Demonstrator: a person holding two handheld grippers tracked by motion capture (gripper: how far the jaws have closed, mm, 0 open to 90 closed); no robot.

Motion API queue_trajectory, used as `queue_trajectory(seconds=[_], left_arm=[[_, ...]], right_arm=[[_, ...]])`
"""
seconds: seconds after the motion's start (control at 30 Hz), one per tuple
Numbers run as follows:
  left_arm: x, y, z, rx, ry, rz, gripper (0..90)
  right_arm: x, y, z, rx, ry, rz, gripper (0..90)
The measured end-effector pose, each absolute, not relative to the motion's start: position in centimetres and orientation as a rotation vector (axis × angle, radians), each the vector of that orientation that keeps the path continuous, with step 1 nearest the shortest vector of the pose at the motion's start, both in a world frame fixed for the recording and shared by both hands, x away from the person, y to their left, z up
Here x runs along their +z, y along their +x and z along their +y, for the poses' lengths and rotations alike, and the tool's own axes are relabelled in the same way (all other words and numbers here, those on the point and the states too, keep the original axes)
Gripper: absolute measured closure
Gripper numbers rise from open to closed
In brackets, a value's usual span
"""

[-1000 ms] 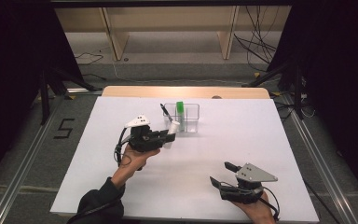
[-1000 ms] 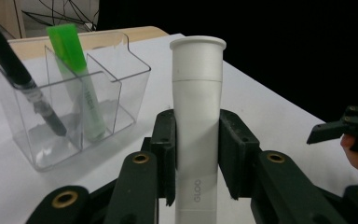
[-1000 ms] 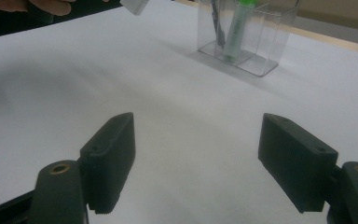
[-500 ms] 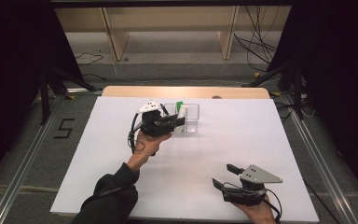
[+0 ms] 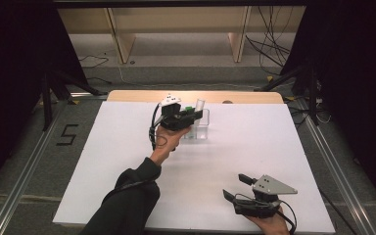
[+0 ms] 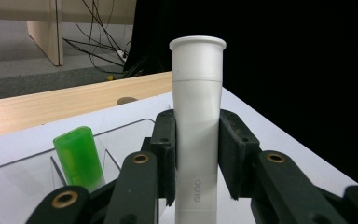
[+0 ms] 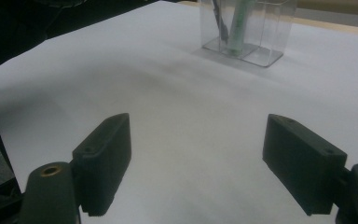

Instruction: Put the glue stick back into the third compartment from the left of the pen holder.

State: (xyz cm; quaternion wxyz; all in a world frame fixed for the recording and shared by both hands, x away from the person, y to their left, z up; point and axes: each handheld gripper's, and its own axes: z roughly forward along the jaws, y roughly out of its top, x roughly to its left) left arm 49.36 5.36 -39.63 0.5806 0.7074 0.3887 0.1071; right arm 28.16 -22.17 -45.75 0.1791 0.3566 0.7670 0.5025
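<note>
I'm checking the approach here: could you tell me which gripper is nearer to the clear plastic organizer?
Left. The left gripper, shut on a white tube, is right at the clear organizer. The right gripper sits open near the table's front edge, well apart.

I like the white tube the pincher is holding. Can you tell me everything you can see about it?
The white tube is a smooth, matte cylinder that looks like plastic, with a flared rim at the top and faint grey letters low on its side. It stands upright, squeezed between the two black pads of the left gripper, which touch it on both sides. It is held up at the clear box, where a green stick stands. Its bottom end is out of sight.
</note>
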Motion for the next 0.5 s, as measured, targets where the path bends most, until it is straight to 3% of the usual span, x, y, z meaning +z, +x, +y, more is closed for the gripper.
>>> queue_trajectory(seconds=[0.5], left_arm=[[-40.9,51.9,3.5,0.292,1.652,0.989,69.7]], right_arm=[[-45.9,28.0,-22.0,1.418,0.998,2.185,24.7]])
